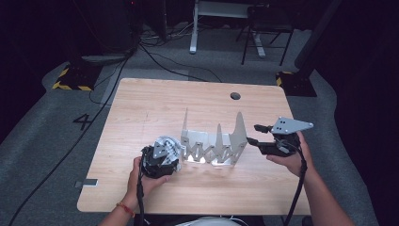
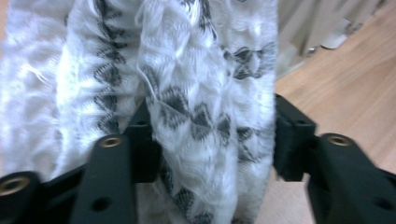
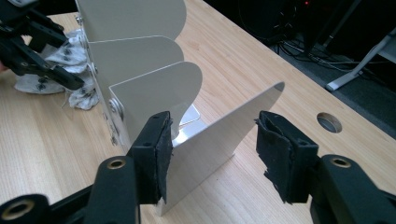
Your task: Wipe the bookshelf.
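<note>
"4" on the floor (image 1: 83,121)

cloth (image 1: 165,145) lies left of rack (image 1: 214,141) on table (image 1: 141,108).

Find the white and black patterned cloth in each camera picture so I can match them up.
High view: cloth, left of centre, under the left hand-held gripper.
Left gripper view: cloth, centre, between the jaws.
Right gripper view: cloth, upper left.
Shared landmark: metal rack, beside it.

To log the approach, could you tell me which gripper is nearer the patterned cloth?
Left. The left gripper has the cloth between its jaws; the right gripper is beyond the metal rack.
</note>
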Demonstrator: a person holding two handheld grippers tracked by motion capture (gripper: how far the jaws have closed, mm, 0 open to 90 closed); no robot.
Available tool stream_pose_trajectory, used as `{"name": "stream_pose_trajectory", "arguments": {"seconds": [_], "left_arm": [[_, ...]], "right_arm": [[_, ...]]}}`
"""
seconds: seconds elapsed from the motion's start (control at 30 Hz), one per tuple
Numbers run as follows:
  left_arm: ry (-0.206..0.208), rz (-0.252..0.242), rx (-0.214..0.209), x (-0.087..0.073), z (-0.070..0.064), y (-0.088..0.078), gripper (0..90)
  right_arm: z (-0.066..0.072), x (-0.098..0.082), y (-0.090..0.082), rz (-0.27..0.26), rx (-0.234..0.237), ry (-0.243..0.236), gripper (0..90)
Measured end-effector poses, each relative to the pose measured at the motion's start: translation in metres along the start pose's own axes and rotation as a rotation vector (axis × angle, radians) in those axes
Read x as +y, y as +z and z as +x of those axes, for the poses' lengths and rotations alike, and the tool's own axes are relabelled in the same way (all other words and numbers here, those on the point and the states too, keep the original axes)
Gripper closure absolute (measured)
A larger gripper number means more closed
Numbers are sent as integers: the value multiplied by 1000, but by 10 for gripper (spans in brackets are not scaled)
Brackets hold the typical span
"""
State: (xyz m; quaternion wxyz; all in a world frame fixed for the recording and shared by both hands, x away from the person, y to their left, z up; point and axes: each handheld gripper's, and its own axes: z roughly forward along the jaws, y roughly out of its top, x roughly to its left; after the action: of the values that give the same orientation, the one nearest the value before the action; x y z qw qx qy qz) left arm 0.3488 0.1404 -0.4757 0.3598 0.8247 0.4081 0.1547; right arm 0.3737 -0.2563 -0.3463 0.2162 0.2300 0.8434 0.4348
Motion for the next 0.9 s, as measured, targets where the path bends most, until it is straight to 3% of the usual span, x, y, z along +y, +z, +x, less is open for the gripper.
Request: {"name": "stream_pose_trajectory", "arguments": {"seconds": [0.13, 0.23, 0.4, 0.53, 0.73, 0.9], "left_arm": [[25, 20, -13, -1, 2, 4, 741], [76, 6, -28, -2, -3, -1, 822], [178, -85, -127, -1, -28, -25, 835], [238, -157, -178, 10, -49, -33, 836], [329, -193, -224, 38, -76, -19, 836], [351, -172, -239, 49, -85, 6, 836]], "right_arm": [[-4, -6, 0, -7, 24, 24, 432], [-7, -9, 3, -6, 31, 44, 422], [-13, -14, 6, -26, 77, 81, 424], [-8, -9, -1, -77, 93, 61, 448], [4, 0, 1, -83, 145, 4, 506], [11, 3, 9, -39, 184, -62, 634]]}}
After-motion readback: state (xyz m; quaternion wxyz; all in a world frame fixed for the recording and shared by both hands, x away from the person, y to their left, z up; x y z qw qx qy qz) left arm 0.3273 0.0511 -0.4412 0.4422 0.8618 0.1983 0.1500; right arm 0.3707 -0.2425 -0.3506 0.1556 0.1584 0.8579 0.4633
